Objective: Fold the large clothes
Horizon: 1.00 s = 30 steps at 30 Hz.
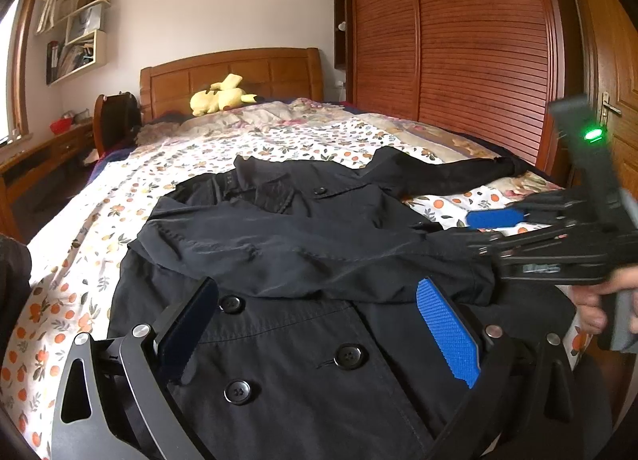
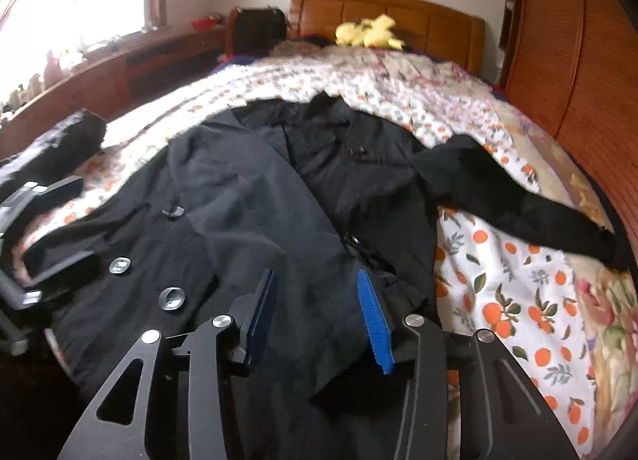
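A large black double-breasted coat (image 1: pixel 303 228) lies spread on the bed, front up, collar toward the headboard. One sleeve is folded across its chest; the other sleeve (image 2: pixel 518 200) stretches out to the right on the quilt. My left gripper (image 1: pixel 319 324) is open, low over the coat's buttoned front (image 1: pixel 349 356), holding nothing. My right gripper (image 2: pixel 317 312) is open just above the folded sleeve's cuff end near the coat's right edge. The coat fills the middle of the right wrist view (image 2: pixel 255 196). The right gripper also shows in the left wrist view (image 1: pixel 494 228), at the right.
The bed has a flowered quilt (image 1: pixel 239 141) with oranges, a wooden headboard (image 1: pixel 239 73) and a yellow plush toy (image 1: pixel 219 97). A slatted wooden wardrobe (image 1: pixel 458 41) stands to the right. A desk and chair (image 1: pixel 111 121) are at the left. The left gripper shows at the left edge of the right wrist view (image 2: pixel 48 228).
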Available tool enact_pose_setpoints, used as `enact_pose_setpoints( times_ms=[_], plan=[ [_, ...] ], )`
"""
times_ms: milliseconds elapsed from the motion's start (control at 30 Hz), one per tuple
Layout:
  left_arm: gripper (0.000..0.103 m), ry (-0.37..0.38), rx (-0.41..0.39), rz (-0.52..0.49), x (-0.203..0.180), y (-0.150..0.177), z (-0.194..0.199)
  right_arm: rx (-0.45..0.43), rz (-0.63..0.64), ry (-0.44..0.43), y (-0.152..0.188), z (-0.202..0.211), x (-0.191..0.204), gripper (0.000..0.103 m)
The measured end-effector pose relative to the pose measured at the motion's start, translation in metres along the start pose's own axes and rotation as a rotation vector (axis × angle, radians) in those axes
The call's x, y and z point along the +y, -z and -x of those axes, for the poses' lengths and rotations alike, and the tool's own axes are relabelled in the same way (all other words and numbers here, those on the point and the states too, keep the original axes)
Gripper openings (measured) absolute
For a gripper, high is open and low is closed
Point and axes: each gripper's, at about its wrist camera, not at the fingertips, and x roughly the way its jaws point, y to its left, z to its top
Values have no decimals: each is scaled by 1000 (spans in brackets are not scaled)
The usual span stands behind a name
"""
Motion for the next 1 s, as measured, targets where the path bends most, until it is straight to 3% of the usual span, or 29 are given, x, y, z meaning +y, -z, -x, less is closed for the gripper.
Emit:
enact_pose_setpoints(
  times_ms=[233, 633, 733, 1000],
  plan=[
    [101, 2, -6, 4, 2, -1, 2, 102, -44, 7, 17, -47, -17, 42],
    [101, -5, -33, 25, 10, -6, 9, 33, -66, -21, 9, -8, -28, 47],
    [101, -13, -43, 28, 11, -8, 11, -5, -77, -14, -1, 3, -40, 55],
    [101, -25, -51, 42, 16, -13, 12, -16, -169, 31, -23, -18, -99, 59]
  ],
)
